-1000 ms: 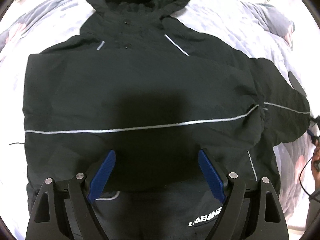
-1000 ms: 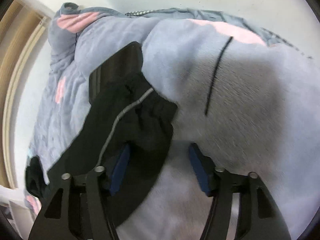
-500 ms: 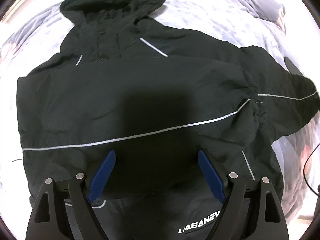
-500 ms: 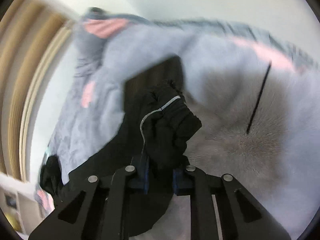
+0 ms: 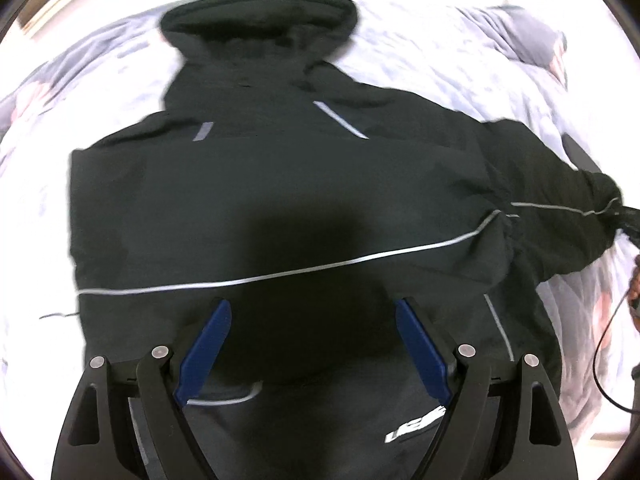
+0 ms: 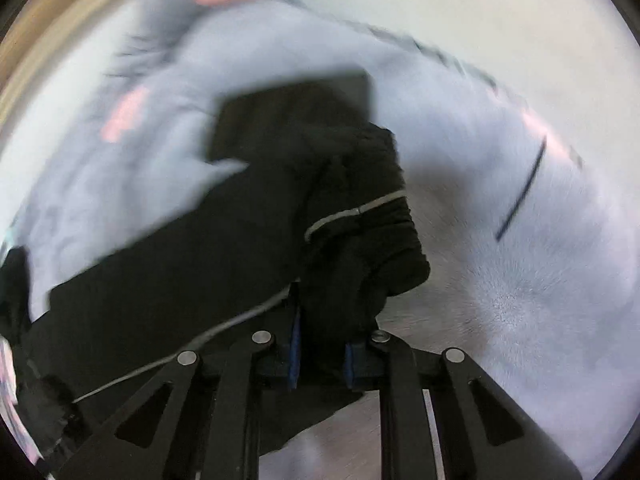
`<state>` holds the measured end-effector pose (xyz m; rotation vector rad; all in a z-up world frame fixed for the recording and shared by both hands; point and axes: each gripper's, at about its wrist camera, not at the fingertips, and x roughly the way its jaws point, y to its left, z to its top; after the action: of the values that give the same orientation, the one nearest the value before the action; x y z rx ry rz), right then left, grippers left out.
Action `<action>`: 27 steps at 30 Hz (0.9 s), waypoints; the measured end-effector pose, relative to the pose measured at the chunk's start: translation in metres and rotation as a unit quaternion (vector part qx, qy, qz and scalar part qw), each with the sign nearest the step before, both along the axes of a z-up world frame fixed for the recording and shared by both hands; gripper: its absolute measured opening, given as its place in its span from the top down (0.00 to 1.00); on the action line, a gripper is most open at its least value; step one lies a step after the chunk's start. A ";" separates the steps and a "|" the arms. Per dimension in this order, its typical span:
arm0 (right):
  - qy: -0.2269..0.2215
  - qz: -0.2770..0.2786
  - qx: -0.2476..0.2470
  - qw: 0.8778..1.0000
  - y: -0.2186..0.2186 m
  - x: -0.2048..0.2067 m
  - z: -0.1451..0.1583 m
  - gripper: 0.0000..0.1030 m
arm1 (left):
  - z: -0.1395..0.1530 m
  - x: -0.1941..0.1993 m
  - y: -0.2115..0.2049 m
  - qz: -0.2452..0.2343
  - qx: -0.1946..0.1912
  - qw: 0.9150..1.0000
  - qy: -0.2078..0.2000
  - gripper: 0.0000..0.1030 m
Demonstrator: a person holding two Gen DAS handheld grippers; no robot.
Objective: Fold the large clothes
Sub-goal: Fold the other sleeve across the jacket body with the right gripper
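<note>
Black hooded nylon jacket with grey piping (image 5: 280, 200) lies spread flat on the pale grey fleece blanket (image 5: 420, 60). Right gripper (image 6: 322, 356) pinches the elasticated sleeve cuff (image 6: 360, 232); left gripper (image 5: 312, 344) hovers spread above the hem. Fabric looks soft, slippery, bulky; grip seams or cuffs.

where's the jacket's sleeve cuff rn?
Right wrist view, centre: sleeve cuff is pinched in the right claw, over the grey blanket, beside a dark flat slab.

A dark flat slab (image 6: 292, 116) lies just behind the pinched sleeve cuff (image 6: 360, 216), with bare blanket (image 6: 520, 300) alongside.
</note>
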<state>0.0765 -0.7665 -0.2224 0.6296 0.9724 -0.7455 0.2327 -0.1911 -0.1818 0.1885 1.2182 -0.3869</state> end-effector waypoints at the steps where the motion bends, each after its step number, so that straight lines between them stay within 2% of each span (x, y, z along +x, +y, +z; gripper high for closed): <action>1: -0.006 0.017 -0.021 1.000 0.014 0.006 0.018 0.81 | 0.003 0.000 0.010 0.010 -0.004 1.000 -0.002 0.17; 4: -0.052 0.070 -0.041 0.995 0.057 0.022 0.068 0.82 | 0.009 0.002 0.040 0.043 -0.028 0.999 0.000 0.17; 8: -0.092 0.168 -0.063 0.980 0.143 0.059 0.126 0.82 | 0.014 0.002 0.079 0.085 -0.067 0.994 0.005 0.17; 11: -0.108 0.237 -0.071 0.963 0.214 0.085 0.151 0.82 | 0.019 -0.002 0.104 0.105 -0.082 0.991 0.004 0.17; 14: -0.124 0.291 -0.070 0.946 0.283 0.110 0.164 0.82 | 0.029 -0.009 0.132 0.118 -0.084 0.989 -0.010 0.17; 18: -0.129 0.354 -0.064 0.924 0.378 0.146 0.172 0.82 | 0.032 -0.016 0.170 0.145 -0.101 0.984 -0.002 0.17; 21: -0.117 0.401 -0.072 0.906 0.452 0.173 0.163 0.82 | 0.030 -0.019 0.190 0.151 -0.102 0.983 0.005 0.17; 25: -0.090 0.459 -0.061 0.882 0.535 0.206 0.138 0.82 | 0.023 -0.019 0.211 0.154 -0.102 0.983 0.010 0.17; 27: -0.069 0.485 -0.057 0.870 0.573 0.219 0.115 0.82 | 0.017 -0.016 0.220 0.158 -0.104 0.982 0.015 0.17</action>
<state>0.2959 -0.1936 -0.1077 0.0312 0.9533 0.1445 0.2172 0.0288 -0.1648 -0.1903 1.2056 -0.2368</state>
